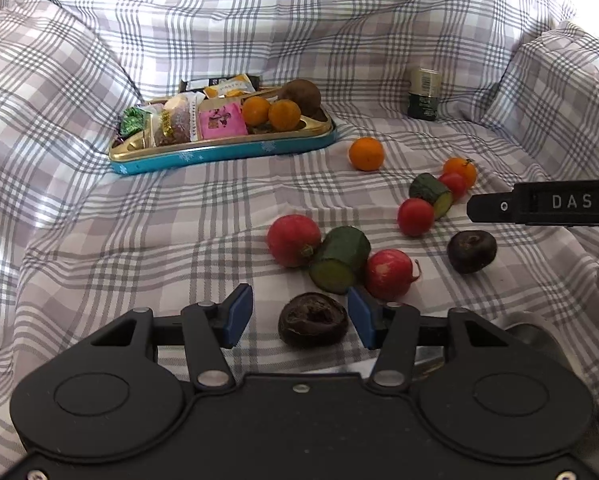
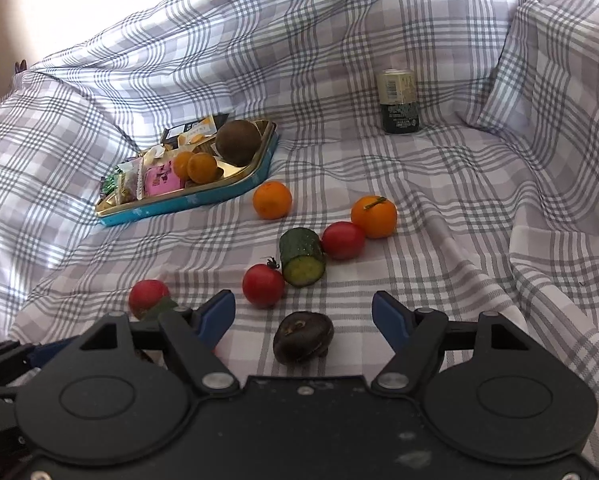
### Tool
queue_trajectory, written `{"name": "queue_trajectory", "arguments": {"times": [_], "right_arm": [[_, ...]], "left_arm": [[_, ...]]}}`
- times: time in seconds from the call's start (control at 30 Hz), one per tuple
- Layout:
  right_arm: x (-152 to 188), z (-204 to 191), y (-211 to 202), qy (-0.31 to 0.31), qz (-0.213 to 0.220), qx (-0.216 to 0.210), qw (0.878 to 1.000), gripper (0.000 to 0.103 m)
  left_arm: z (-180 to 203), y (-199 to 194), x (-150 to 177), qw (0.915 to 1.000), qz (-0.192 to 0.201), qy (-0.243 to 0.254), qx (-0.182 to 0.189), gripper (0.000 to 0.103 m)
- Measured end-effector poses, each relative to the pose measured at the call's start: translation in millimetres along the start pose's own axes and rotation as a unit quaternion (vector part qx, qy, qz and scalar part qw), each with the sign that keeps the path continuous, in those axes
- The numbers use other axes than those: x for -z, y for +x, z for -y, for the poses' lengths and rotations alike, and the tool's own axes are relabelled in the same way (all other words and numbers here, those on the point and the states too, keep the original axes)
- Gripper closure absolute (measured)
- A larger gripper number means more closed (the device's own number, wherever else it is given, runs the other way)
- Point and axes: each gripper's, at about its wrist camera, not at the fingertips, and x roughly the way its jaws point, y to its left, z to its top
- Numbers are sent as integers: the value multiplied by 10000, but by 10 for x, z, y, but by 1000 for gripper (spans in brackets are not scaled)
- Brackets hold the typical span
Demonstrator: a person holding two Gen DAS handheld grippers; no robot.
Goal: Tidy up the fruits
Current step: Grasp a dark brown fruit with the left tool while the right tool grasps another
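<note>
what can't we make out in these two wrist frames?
- Can label: too small to read, both views.
- Snack packets at the back of the tin tray: print too small; rear ones hidden behind front ones.
- Second cucumber piece, right wrist view: mostly hidden by the right gripper finger.

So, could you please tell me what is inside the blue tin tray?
The blue tin tray holds two small oranges, a brown round fruit and wrapped snacks. Whatever lies beneath the wrappers is covered.

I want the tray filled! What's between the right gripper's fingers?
A dark, wrinkled fruit lies on the cloth between the open right gripper's fingers, untouched, in the right wrist view.
</note>
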Motion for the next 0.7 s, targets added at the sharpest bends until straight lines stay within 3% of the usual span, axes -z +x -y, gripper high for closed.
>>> {"name": "queue_trajectory", "arguments": {"times": [0.23,0.53,0.63,0.7], "right_arm": [[47,-109,87,-444,100,266,9986,27],[112,-185,226,-765,-71,411,9962,29],[173,-267,287,-1034,-182,444,9935,32],[202,-290,327,-1122,-289,441,9923,43]], "left_arm": [[82,63,73,9998,30,181,25,45],[167,186,134,9990,-171,408,9,45],[157,236,136,9989,-270,379,13,45],[137,248,131,9991,-293,306,50,45]]}}
